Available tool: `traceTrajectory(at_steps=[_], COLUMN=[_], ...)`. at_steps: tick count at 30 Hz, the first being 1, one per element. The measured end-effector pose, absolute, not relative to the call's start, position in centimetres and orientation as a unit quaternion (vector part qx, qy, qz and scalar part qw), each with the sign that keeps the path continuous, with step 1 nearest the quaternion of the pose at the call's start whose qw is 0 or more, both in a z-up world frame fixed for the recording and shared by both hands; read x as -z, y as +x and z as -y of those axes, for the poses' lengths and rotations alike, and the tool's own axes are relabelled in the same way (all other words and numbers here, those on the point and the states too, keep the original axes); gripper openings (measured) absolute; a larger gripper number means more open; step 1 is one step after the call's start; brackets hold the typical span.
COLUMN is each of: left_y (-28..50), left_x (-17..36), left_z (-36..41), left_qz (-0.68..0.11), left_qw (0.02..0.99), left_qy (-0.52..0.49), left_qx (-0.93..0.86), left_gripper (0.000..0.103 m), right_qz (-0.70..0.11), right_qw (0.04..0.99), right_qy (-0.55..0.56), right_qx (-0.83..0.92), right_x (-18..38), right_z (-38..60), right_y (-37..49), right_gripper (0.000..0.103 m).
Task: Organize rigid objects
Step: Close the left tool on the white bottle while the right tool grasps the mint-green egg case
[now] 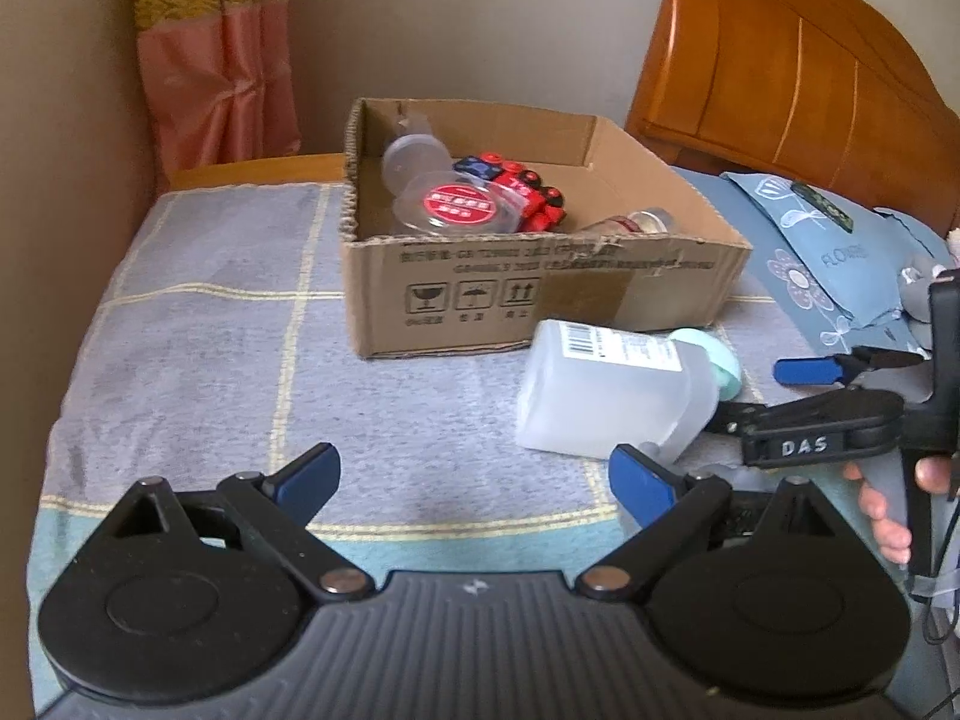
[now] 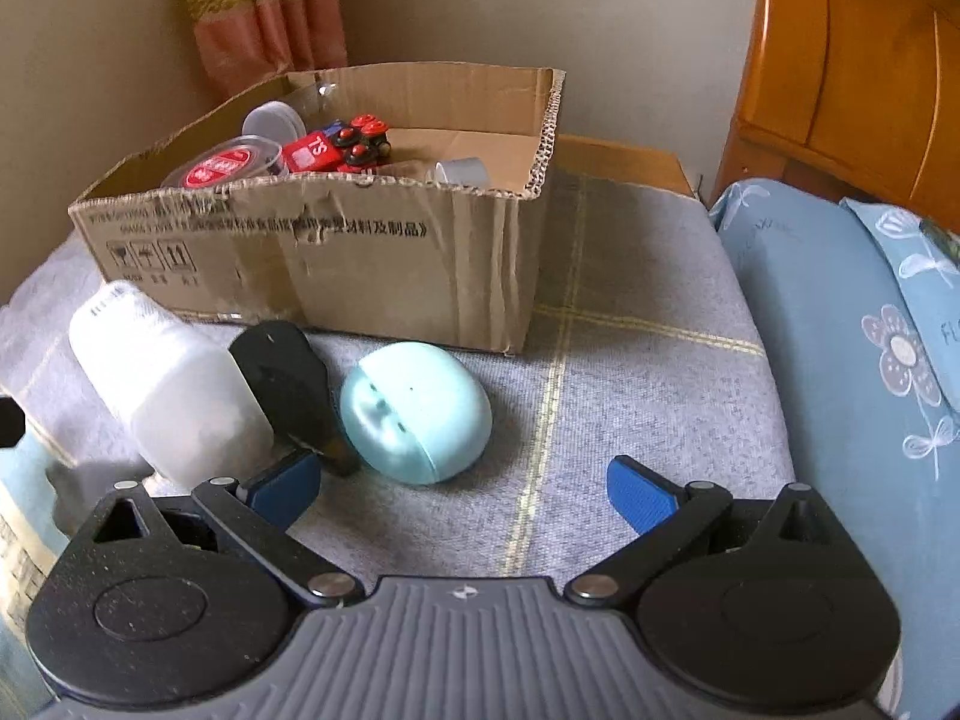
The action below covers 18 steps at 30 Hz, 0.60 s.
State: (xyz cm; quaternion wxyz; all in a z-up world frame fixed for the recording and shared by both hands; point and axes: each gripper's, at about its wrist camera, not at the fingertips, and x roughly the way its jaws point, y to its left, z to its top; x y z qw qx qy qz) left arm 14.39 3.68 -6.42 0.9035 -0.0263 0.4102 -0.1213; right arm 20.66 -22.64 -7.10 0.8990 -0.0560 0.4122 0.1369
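A cardboard box point(image 1: 540, 294) point(image 2: 336, 258) stands on the bed and holds a red toy truck point(image 1: 528, 192) point(image 2: 342, 147), a clear tub with a red lid point(image 1: 462, 207) point(image 2: 225, 165) and bottles. In front of it a translucent white bottle point(image 1: 606, 390) point(image 2: 168, 384) lies on its side beside a mint-green oval case point(image 1: 714, 360) point(image 2: 420, 414). My left gripper point(image 1: 474, 474) is open and empty, low before the bottle. My right gripper point(image 2: 465, 492) is open and empty just in front of the green case; it also shows in the left wrist view point(image 1: 780, 396).
A grey checked blanket point(image 1: 240, 360) point(image 2: 630, 372) covers the bed. Blue floral pillows point(image 1: 828, 264) point(image 2: 870, 360) lie at the right below a wooden headboard point(image 1: 810, 78) point(image 2: 852, 72). A pink curtain point(image 1: 216, 54) and wall stand behind.
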Motion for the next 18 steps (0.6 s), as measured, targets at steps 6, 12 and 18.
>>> traceTrajectory(at_steps=[6, 12, 18], left_y=[14.8, 15.1, 15.7], left_x=[6.2, 6.0, 6.1], left_z=[-2.5, -1.7, -0.8], left_qz=[-0.409, -0.411, -0.413], left_qw=[0.904, 0.903, 0.901], left_qy=[-0.019, -0.013, -0.007], left_qx=[0.126, 0.126, 0.134], left_gripper=[0.096, 0.096, 0.096], right_qz=[-0.383, -0.382, -0.388], right_qw=[0.911, 0.912, 0.912], right_qy=[-0.036, -0.032, -0.028], right_qx=[-0.146, -0.144, -0.133], right_x=[6.2, 7.1, 7.5], right_z=[22.9, 22.7, 24.1], right_y=[21.7, 23.8, 23.8], right_gripper=[0.103, 0.103, 0.103])
